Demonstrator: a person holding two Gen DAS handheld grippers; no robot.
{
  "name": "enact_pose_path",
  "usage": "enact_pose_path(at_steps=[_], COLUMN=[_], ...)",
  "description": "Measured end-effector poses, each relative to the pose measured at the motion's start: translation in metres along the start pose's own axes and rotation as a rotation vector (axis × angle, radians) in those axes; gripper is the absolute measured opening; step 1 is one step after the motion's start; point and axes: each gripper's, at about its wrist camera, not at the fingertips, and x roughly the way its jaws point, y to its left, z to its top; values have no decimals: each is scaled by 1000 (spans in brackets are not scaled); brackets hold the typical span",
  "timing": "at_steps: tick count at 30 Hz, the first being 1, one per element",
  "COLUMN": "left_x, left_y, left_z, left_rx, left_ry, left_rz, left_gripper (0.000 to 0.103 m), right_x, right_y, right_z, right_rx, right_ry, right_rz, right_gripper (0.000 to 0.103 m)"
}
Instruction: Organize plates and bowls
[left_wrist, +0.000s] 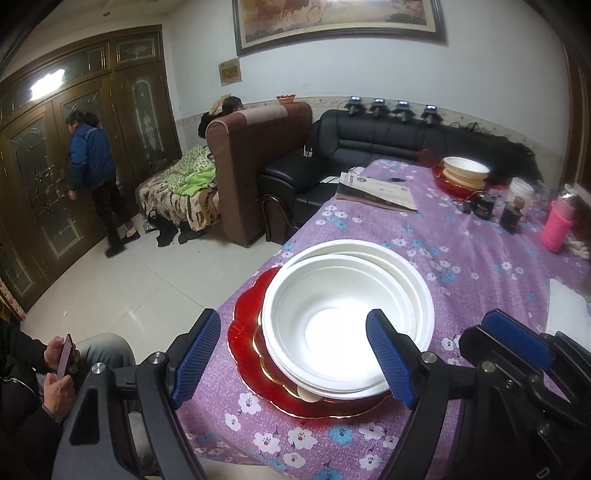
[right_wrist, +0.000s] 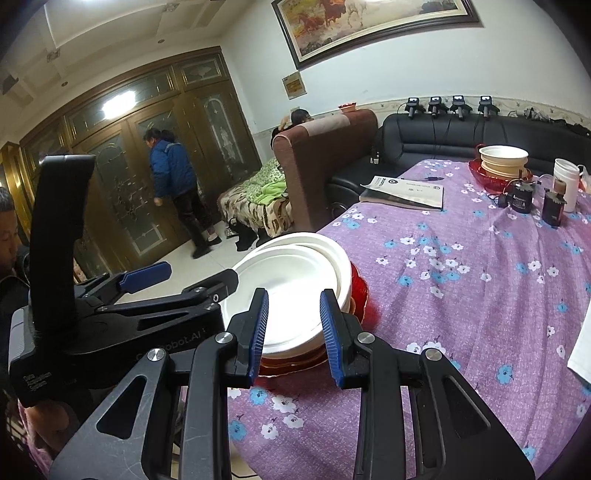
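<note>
A stack of white bowls (left_wrist: 343, 314) sits on a red scalloped plate (left_wrist: 247, 317) at the near left edge of the purple flowered table (left_wrist: 461, 258). My left gripper (left_wrist: 295, 362) is open, its blue pads on either side of the stack's near rim, holding nothing. My right gripper (right_wrist: 295, 332) is open and empty, just in front of the same white stack (right_wrist: 291, 280) and red plate (right_wrist: 360, 291). The left gripper also shows in the right wrist view (right_wrist: 184, 280) beside the stack. A second stack of cream bowls (left_wrist: 465, 171) on a red plate stands at the far end.
A booklet (left_wrist: 376, 192), black devices (left_wrist: 484, 206), a white jar (left_wrist: 521, 190) and a pink bottle (left_wrist: 557, 225) stand at the far right. White paper (left_wrist: 565, 310) lies at the right edge. A seated person (left_wrist: 44, 376) is at the near left. Sofas stand behind the table.
</note>
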Motion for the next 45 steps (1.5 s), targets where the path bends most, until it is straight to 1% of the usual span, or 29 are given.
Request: enact_pose_path(at_steps=[8, 15, 19, 37, 41, 45], left_x=[0, 2, 4, 6, 5, 2], left_y=[2, 9, 12, 23, 23, 20], left_z=[-3, -4, -4, -5, -6, -7], left_rx=[1, -25, -29, -59, -63, -45], left_ry=[4, 10, 26, 39, 33, 3], left_rz=[-1, 2, 10, 5, 9, 34], left_gripper=[81, 81, 81, 81, 81, 81], right_x=[2, 6, 8, 13, 14, 14], right_y=[1, 3, 6, 23, 23, 23], right_z=[1, 0, -2, -5, -4, -4], right_rx=[-1, -8, -14, -49, -46, -44], right_ry=[6, 22, 26, 40, 39, 40], right_rz=[0, 1, 6, 22, 24, 24], right_gripper=[29, 29, 29, 29, 29, 29])
